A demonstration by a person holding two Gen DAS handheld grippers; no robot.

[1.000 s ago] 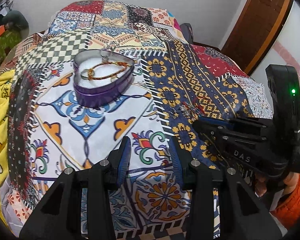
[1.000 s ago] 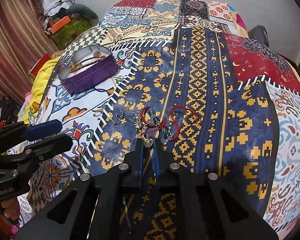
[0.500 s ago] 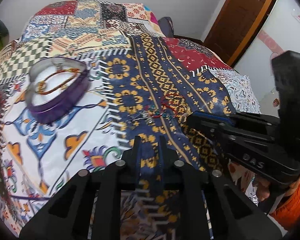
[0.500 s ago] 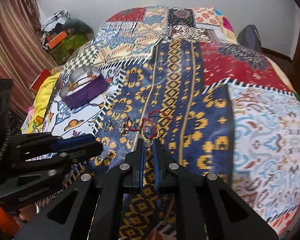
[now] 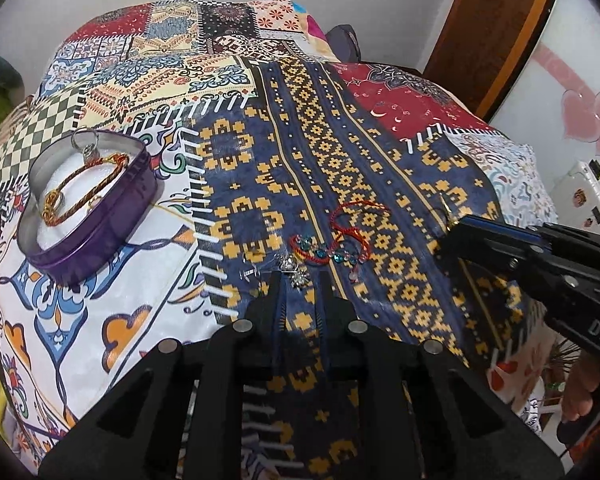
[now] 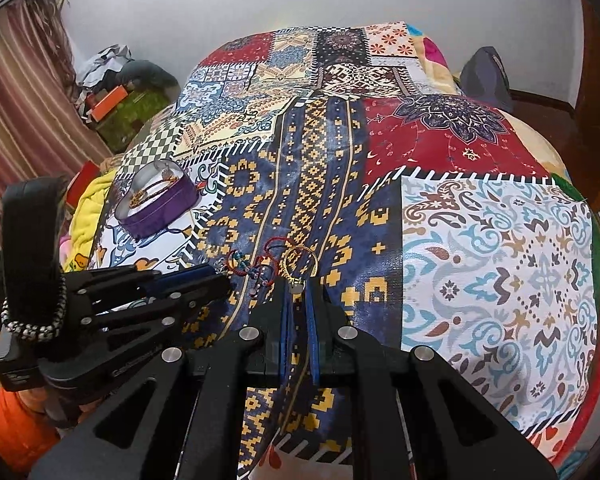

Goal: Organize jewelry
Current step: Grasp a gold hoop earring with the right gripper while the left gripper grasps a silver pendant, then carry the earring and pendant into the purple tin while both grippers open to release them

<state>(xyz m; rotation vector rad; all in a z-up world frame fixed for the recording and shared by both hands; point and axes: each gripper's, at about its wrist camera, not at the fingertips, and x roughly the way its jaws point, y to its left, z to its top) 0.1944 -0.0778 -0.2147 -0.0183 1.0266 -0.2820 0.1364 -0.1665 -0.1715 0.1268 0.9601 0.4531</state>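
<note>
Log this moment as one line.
right gripper: shut on thin gold ring | left gripper: closed on small silver earring | purple heart-shaped tin: open

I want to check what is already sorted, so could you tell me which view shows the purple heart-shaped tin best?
The left wrist view: the purple tin is near and seen from above, showing a braided bracelet and rings inside. In the right wrist view the tin is farther, smaller, its contents hard to make out.

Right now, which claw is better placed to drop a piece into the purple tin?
Right, probably. The right claw is already shut on the gold ring. The left claw, nearer the purple tin, has just been closing around a silver earring; its grip is unclear.
</note>
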